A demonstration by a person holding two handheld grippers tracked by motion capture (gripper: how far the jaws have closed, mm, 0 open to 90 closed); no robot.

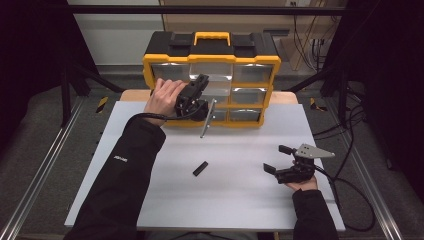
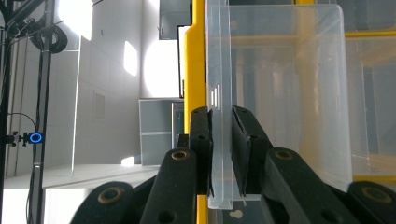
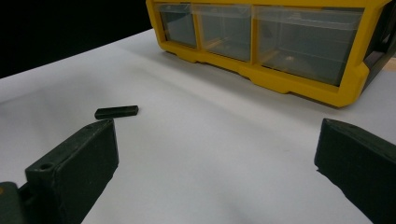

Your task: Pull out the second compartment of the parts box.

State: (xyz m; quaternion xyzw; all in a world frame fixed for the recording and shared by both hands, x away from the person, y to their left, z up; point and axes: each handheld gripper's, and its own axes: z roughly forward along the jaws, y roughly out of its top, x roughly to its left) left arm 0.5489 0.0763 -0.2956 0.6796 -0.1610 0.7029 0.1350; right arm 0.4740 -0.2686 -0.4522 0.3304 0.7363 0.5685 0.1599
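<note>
A yellow and black organizer [image 1: 212,65] with clear drawers stands at the back of the white table [image 1: 225,200]. One clear drawer [image 1: 208,119] is pulled partway out of it. My left gripper [image 1: 202,106] is shut on that drawer's front lip. In the left gripper view the two black pads [image 2: 201,140] press on the thin clear wall of the drawer [image 2: 280,93] from both sides, at the left gripper [image 2: 220,116]. My right gripper [image 1: 276,158] rests open near the table's right side. A small black bar [image 1: 200,168] lies flat to its left. In the right gripper view the right gripper [image 3: 217,140] stands wide open, with the bar [image 3: 116,111] lying beyond its left jaw.
The organizer [image 3: 280,79] spans the back in the right gripper view, its lower drawers closed. Black frame rails and cables run along both sides of the table. A person's dark sleeve [image 1: 125,180] crosses the table's left front.
</note>
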